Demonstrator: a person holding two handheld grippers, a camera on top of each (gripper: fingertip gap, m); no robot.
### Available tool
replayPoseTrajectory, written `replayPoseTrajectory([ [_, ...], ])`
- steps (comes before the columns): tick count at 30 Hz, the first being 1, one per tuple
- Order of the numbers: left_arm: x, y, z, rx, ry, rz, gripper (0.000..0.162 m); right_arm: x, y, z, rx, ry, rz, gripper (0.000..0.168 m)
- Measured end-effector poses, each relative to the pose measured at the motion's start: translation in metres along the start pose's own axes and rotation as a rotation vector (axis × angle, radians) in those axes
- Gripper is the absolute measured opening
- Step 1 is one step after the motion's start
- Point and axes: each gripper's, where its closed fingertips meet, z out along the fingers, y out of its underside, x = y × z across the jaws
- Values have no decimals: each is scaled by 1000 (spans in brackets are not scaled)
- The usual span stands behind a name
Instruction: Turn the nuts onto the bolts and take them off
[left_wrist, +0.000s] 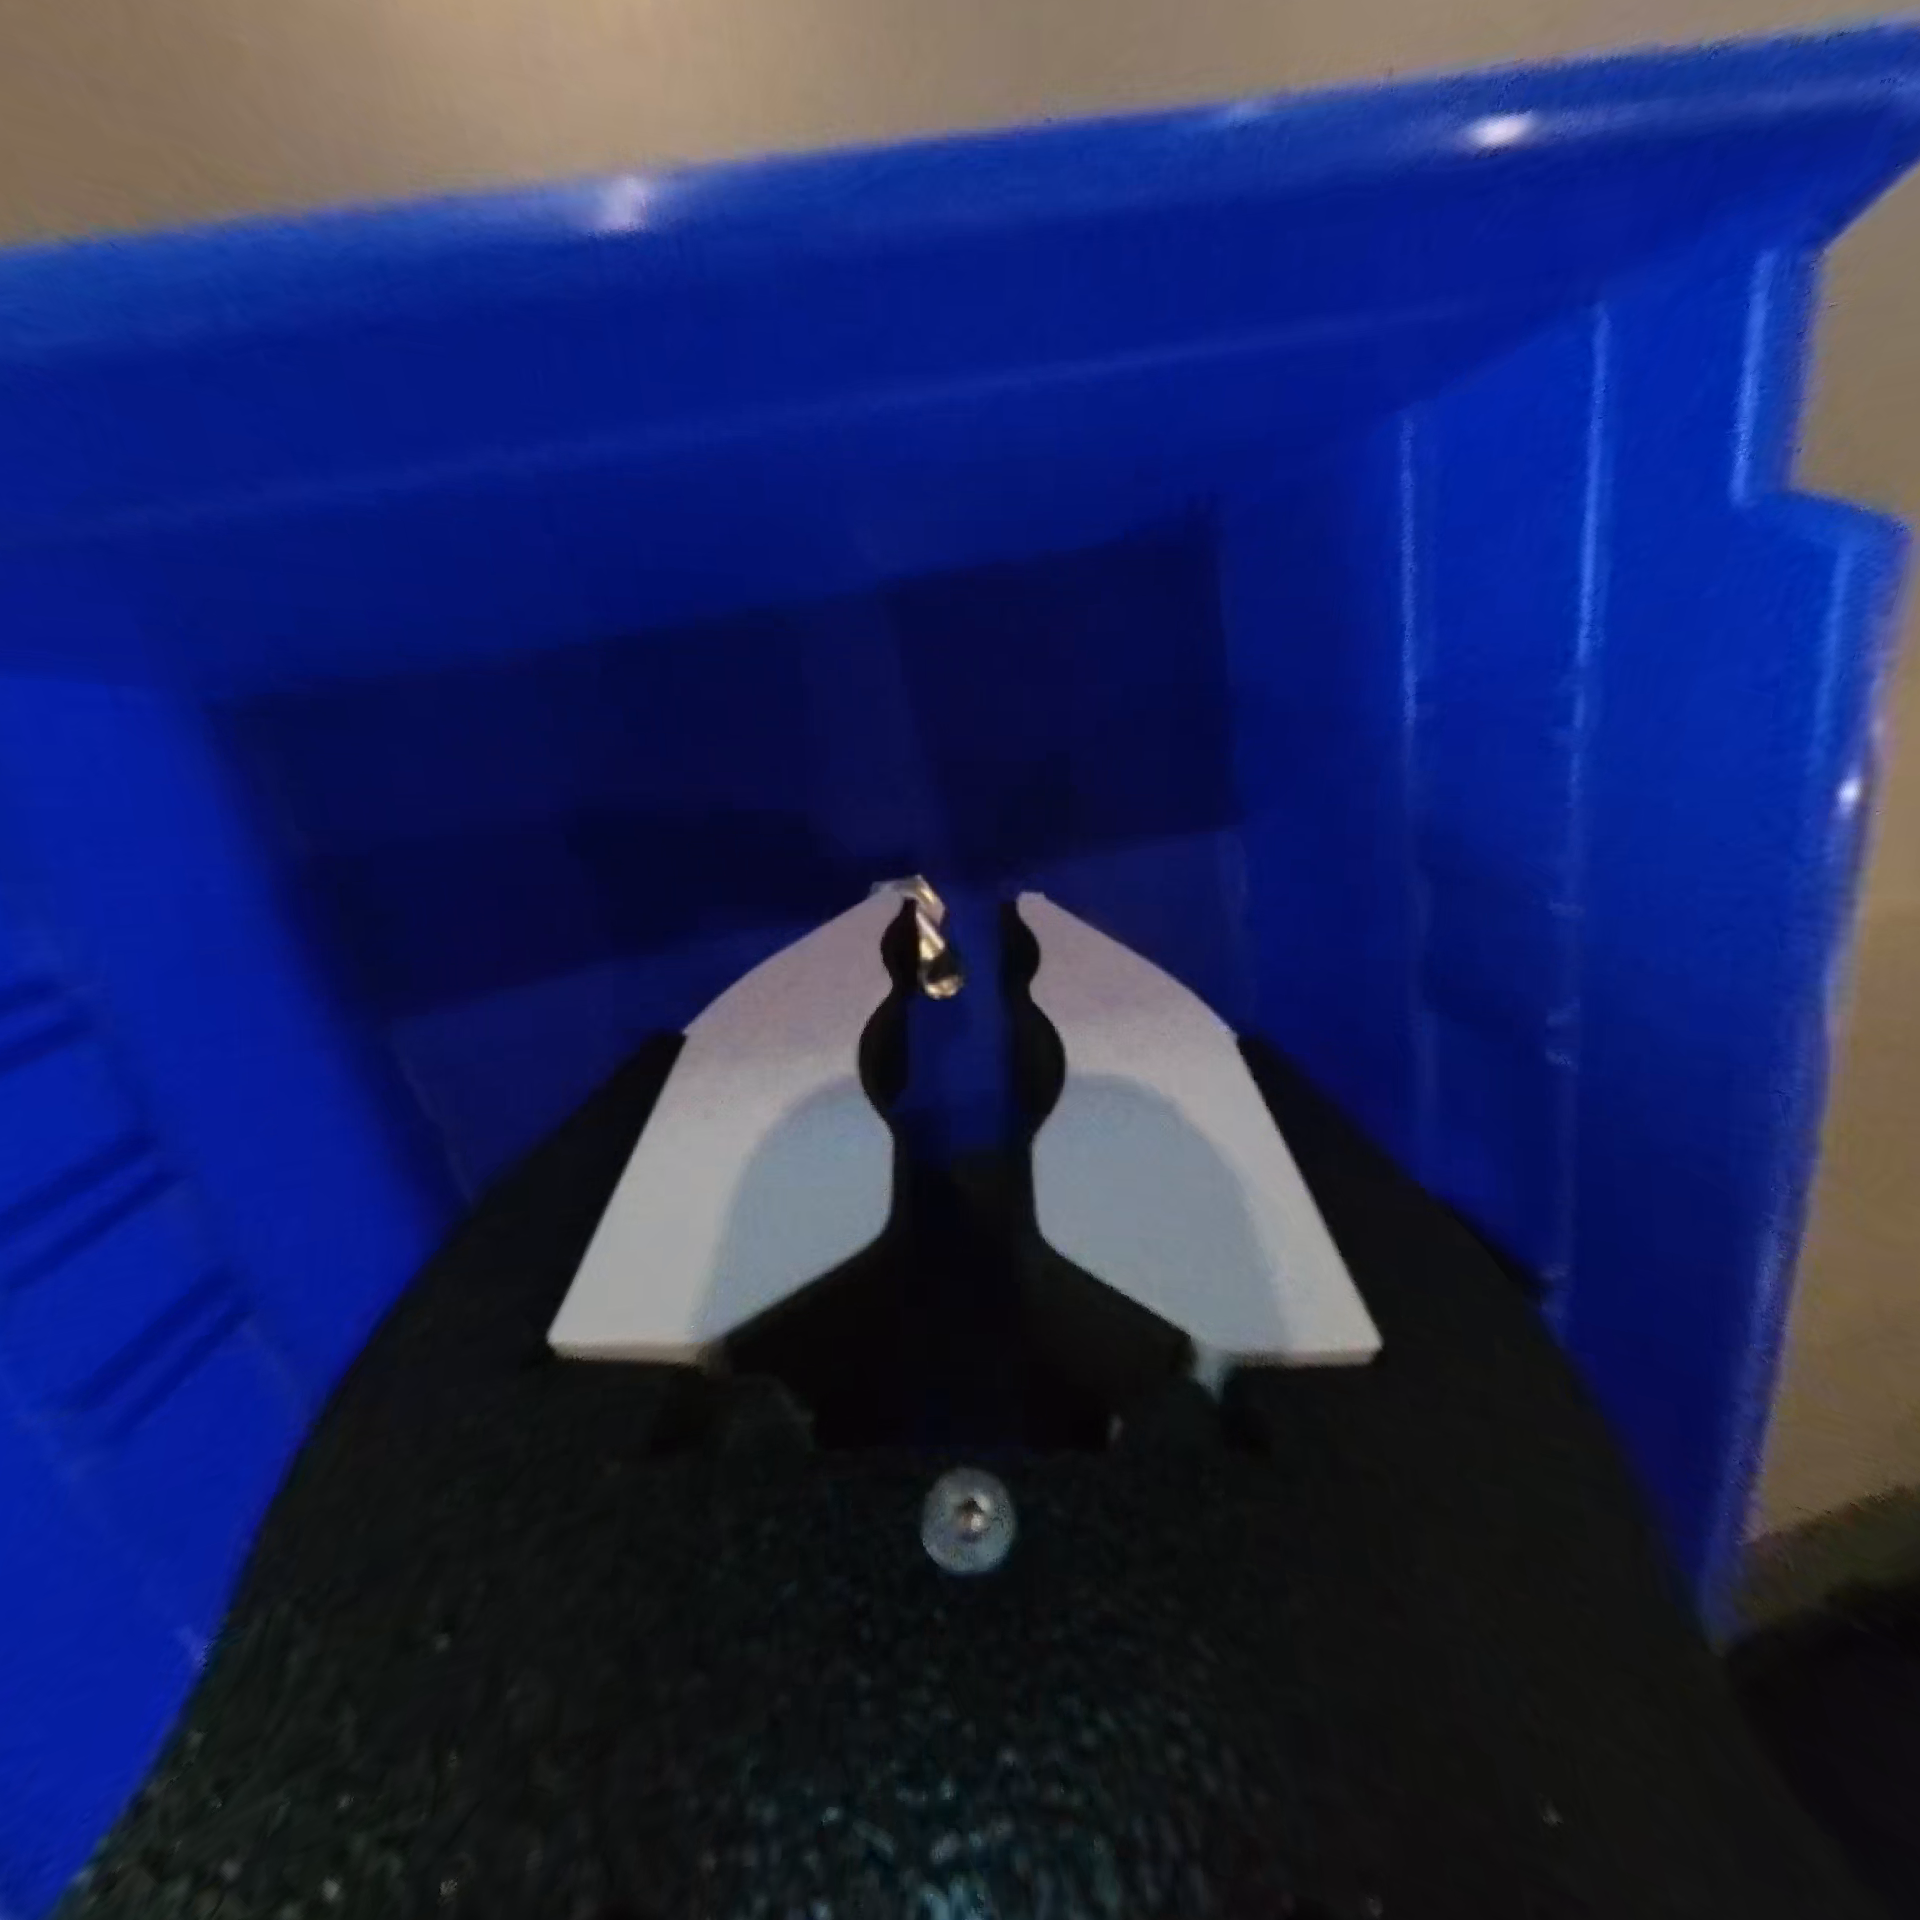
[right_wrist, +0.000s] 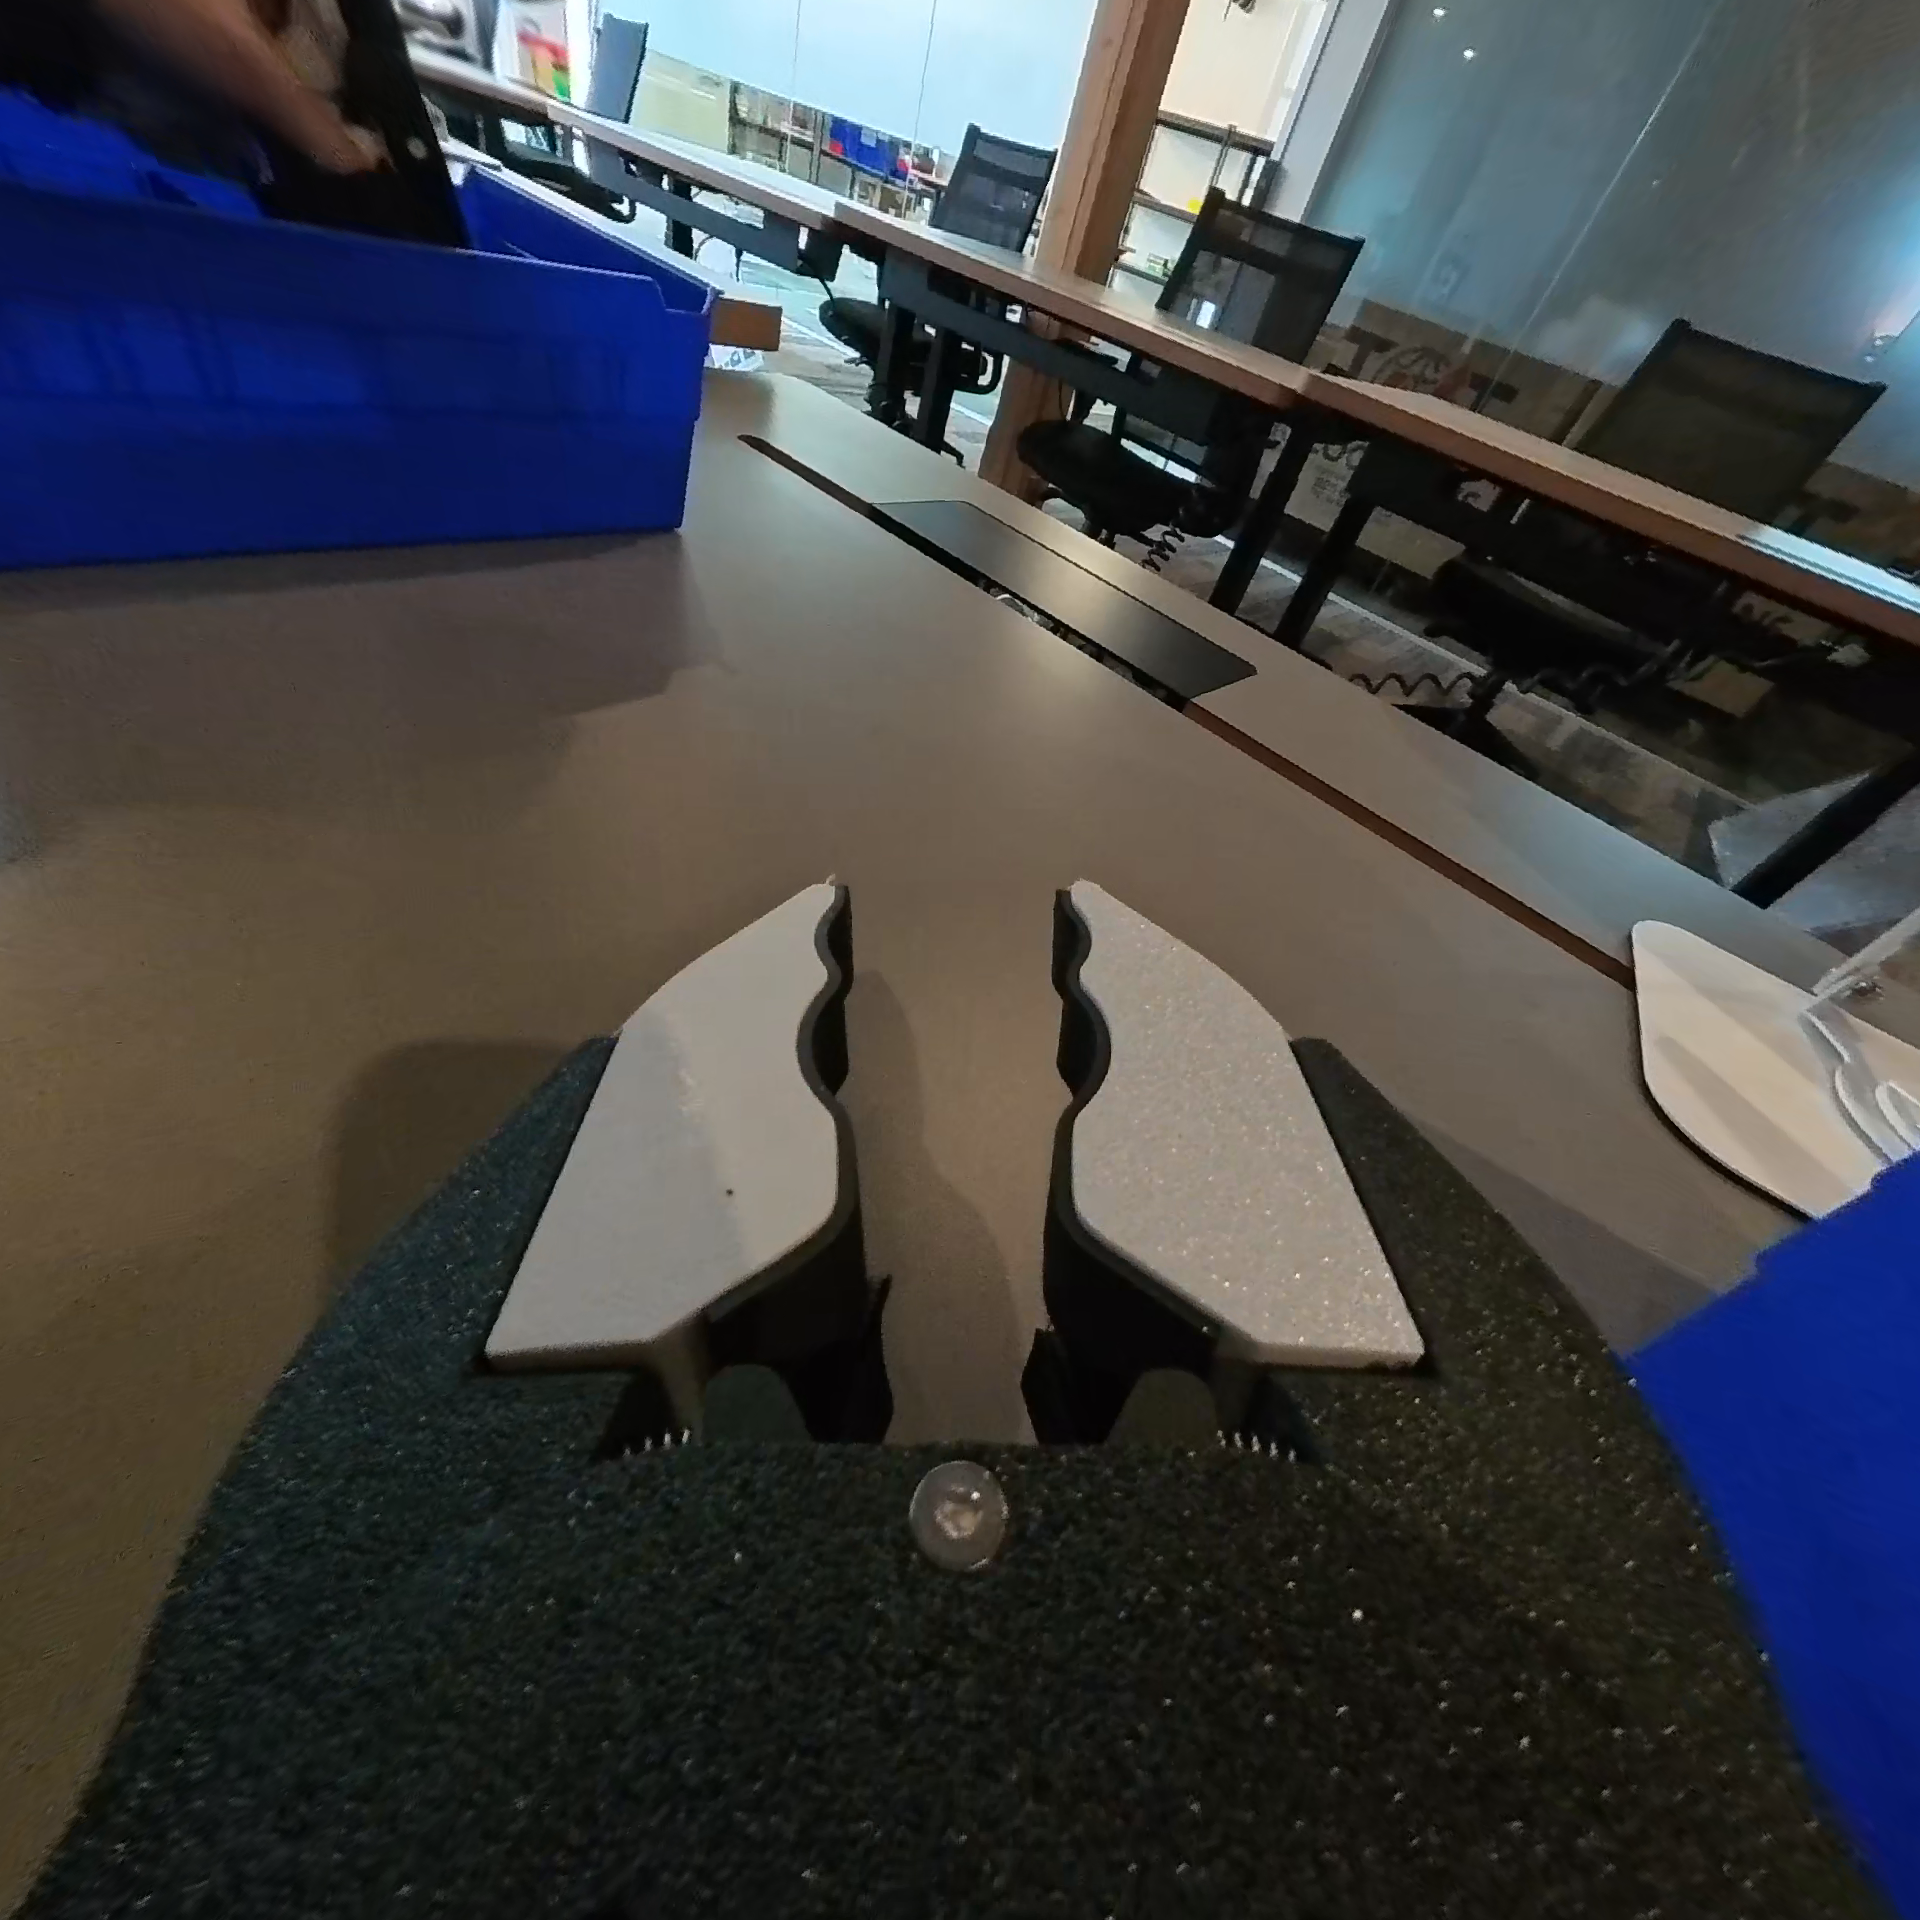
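In the left wrist view my left gripper (left_wrist: 951, 914) reaches down inside a blue plastic bin (left_wrist: 935, 364). Its jaws stand a narrow gap apart. A small shiny metal piece (left_wrist: 933, 951), a nut or a bolt, lies against the inner side of the left fingertip, and blue shows between it and the right finger. My right gripper (right_wrist: 951, 914) is open and empty, low over the grey-brown table (right_wrist: 416, 831). The same bin (right_wrist: 312, 416) stands at the far left in the right wrist view, with the left gripper's black body (right_wrist: 395, 135) and a hand dipping into it.
A second blue bin (right_wrist: 1818, 1507) cuts into the right wrist view at the lower right. A white flat base with a clear plastic part (right_wrist: 1745, 1049) lies at the table's right edge. A black cable hatch (right_wrist: 1060, 582) sits farther back. Desks and office chairs stand beyond. Some 40 cm of space lies between my two pairs of fingers.
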Motion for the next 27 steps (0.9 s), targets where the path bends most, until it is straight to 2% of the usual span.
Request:
replayPoseTrajectory([
  [8,-13,13,7,-99,-68,-19,20,0,0,0,1,-1,-3,36],
  [10,-14,14,7,-106,-59,-13,10,0,-1,0,2,-1,-2,36],
  [14,-16,17,3,-123,-84,30,10,0,0,0,-2,-3,-1,36],
  [16,-13,12,-7,-63,-96,40,10,-1,0,0,-2,-5,-4,36],
  [19,9,-3,-37,120,-88,94,10,-1,0,0,-1,-6,-8,36],
  [24,95,-10,-98,456,-78,345,9,-3,0,1,-5,-9,-21,36],
  [27,157,4,-110,538,-8,490,9,-3,0,1,-4,-9,-24,36],
])
